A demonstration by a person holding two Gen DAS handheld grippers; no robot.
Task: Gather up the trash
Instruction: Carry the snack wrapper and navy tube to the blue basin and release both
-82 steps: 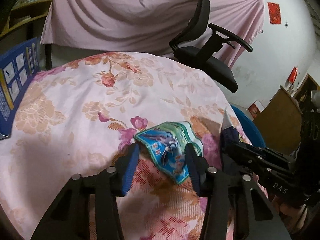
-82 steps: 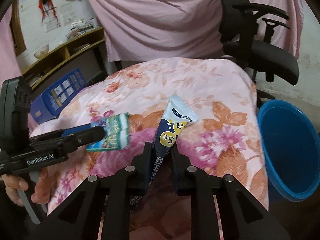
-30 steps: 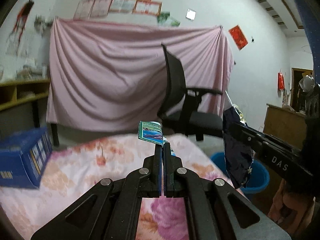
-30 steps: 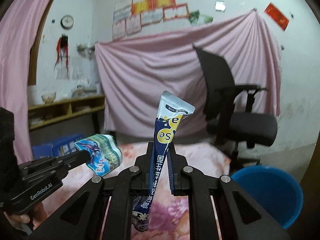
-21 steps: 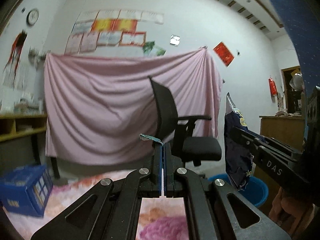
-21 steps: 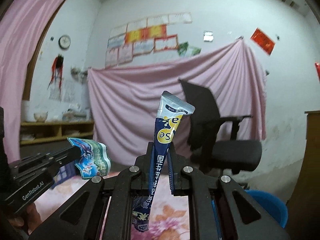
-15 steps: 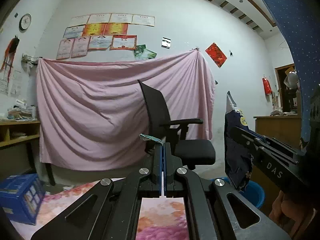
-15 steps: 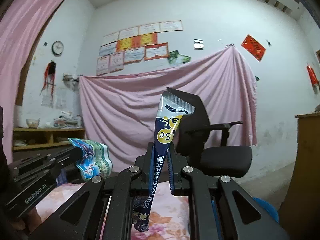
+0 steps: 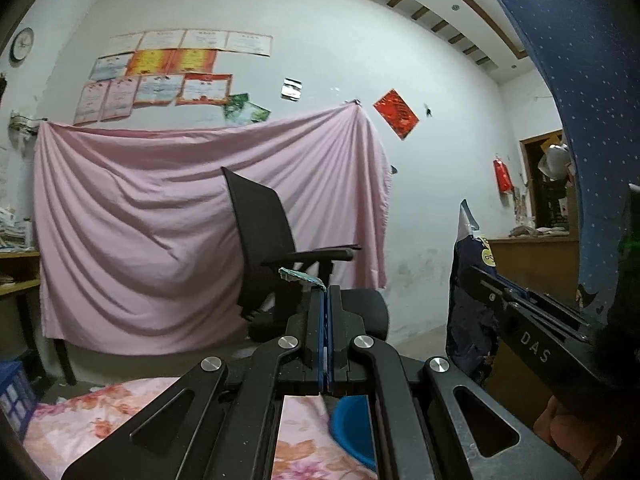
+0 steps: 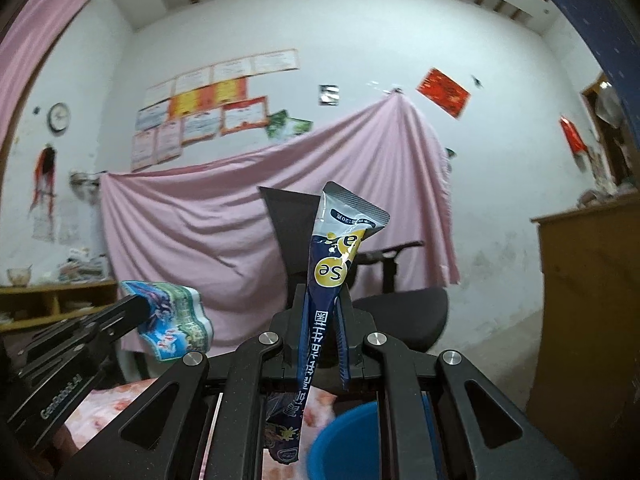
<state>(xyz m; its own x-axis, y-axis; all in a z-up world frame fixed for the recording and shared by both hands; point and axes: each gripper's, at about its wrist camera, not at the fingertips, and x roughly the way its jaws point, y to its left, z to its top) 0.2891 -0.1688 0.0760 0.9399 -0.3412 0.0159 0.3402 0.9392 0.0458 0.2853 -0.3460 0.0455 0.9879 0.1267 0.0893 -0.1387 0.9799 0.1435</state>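
Note:
My left gripper is shut on a green and blue snack wrapper, seen edge-on above its tips; the wrapper shows fully in the right wrist view. My right gripper is shut on a long dark blue and yellow snack packet, which stands upright between the fingers; it also shows in the left wrist view. Both grippers are raised above the floral table cover. A blue bin sits low, below and just right of the right gripper, and also low in the left wrist view.
A black office chair stands behind the table before a pink hung sheet. A wooden cabinet is at the right. A blue box lies at the table's left edge.
Both grippers closed on their wrappers, lifted them off the table and tilted up. In the last half second they shifted right, and the blue bin came closer under them.

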